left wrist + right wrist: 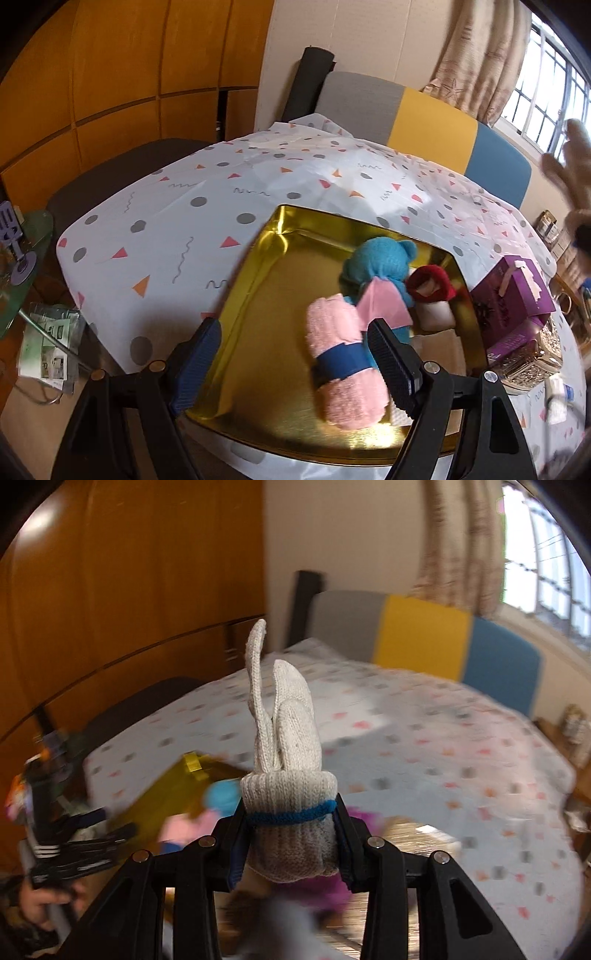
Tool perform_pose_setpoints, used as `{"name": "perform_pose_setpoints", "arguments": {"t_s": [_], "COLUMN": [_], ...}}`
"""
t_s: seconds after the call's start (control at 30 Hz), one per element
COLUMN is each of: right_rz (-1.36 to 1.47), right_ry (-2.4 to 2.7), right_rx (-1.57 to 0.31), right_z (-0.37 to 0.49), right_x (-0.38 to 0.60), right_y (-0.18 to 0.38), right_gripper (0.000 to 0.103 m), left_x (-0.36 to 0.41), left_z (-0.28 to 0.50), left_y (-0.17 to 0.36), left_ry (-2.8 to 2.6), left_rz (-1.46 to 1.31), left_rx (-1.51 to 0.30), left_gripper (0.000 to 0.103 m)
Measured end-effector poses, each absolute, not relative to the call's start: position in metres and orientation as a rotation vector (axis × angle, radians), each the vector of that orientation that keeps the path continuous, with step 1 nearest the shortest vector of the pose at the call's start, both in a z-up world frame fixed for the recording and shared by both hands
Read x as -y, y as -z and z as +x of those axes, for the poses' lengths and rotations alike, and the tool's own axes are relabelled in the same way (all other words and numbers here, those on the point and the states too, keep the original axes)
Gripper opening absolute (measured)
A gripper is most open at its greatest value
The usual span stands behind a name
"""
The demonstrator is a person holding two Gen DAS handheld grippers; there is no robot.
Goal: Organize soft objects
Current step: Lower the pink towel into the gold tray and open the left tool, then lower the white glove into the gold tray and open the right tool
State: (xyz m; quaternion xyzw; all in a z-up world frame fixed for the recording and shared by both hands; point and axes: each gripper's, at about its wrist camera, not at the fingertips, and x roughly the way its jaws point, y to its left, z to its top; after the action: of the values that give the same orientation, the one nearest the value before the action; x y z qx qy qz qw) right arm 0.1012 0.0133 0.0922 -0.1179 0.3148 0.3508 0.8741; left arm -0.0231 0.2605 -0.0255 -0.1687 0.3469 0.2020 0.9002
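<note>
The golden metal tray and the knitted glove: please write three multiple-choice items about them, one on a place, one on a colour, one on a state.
1. Where does the pink rolled towel with a blue band lie?
A. inside the golden metal tray
B. on the dotted tablecloth
C. on the purple box

2. What colour is the elastic band around the cuff of the white knitted glove?
A. red
B. blue
C. yellow

3. In what state is the right gripper?
A. open and empty
B. shut on the towel
C. shut on the glove

Answers:
1 A: the towel rests on the tray's floor, beside the blue plush toy.
2 B: a blue band circles the cuff between the pads.
3 C: both pads press on the glove's cuff, and its fingers stand up free.
</note>
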Motion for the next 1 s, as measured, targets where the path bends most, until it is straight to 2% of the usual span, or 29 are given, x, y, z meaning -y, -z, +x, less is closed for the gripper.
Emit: {"name": "perform_pose_setpoints", "arguments": {"t_s": [0.47, 0.67, 0.87, 1.0], "right_rz": [-0.278, -0.311, -0.292, -0.25], "right_ry": [-0.864, -0.837, -0.838, -0.853], "right_rx": [-0.989, -1.012, -1.014, -1.001], "right_z": [0.082, 0.081, 0.085, 0.081], "right_x": [-0.125, -0.128, -0.123, -0.12], "right_y": [0.037, 0.061, 0.062, 0.057], "right_gripper": [0.042, 0.044, 0.047, 0.058], "left_x": [-0.273, -0.271, -0.268, -0.266], "left_z": [-0.032, -0.033, -0.033, -0.034], "left_y": [0.02, 0.019, 0.019, 0.018], "left_ry": [-0.451, -0.448, -0.445, -0.443], "left_rz": [-0.351, -0.341, -0.335, -0.333], "left_rx": [-0.693, -0.69, -0.692, -0.69], "left_gripper": [0.082, 0.082, 0.082, 0.082]}}
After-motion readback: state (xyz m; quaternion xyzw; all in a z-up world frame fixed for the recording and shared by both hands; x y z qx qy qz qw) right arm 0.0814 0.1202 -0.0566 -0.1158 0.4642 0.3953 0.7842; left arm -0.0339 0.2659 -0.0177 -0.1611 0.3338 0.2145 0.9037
